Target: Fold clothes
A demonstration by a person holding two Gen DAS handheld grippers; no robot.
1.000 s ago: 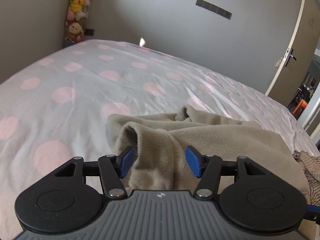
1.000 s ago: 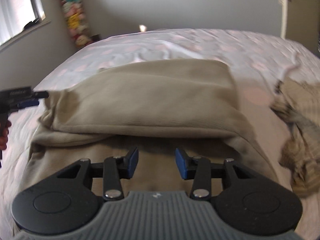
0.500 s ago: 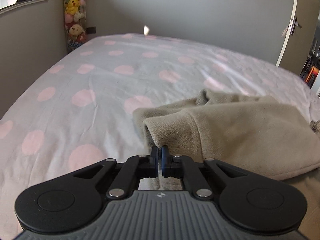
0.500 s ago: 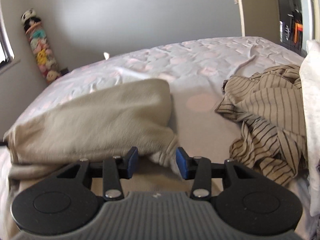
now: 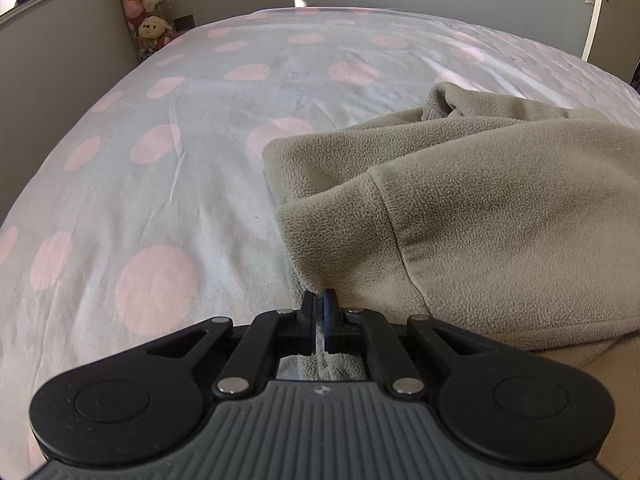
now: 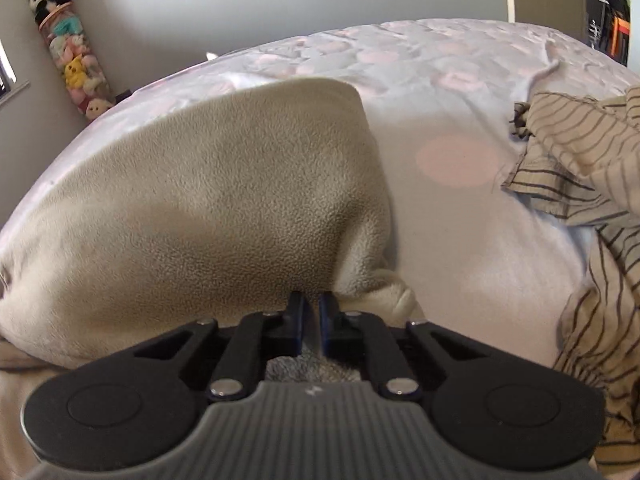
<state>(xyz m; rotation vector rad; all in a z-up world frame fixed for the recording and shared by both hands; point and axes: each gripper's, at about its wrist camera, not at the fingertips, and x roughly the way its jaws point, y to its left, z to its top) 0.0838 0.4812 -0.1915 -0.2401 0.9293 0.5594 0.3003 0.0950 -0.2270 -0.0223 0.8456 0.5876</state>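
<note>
A beige fleece garment (image 5: 480,208) lies partly folded on the bed, its upper layer doubled over the lower one. My left gripper (image 5: 319,312) is shut on the garment's near left edge, fleece pinched between the blue pads. In the right wrist view the same fleece garment (image 6: 224,200) fills the left and middle. My right gripper (image 6: 313,316) is shut on its near right edge, with a narrow slit between the pads where fabric sits. A rolled hem (image 6: 384,296) bulges just right of the fingers.
The bed (image 5: 160,160) has a pale sheet with pink dots. A striped beige shirt (image 6: 592,200) lies crumpled at the right. Stuffed toys (image 5: 144,12) hang in the far left corner. A door (image 5: 600,8) stands at the far right.
Both grippers went from open to shut on the fleece: the left closed half a second ago, the right just now. Both moved in closer to the garment's near edge.
</note>
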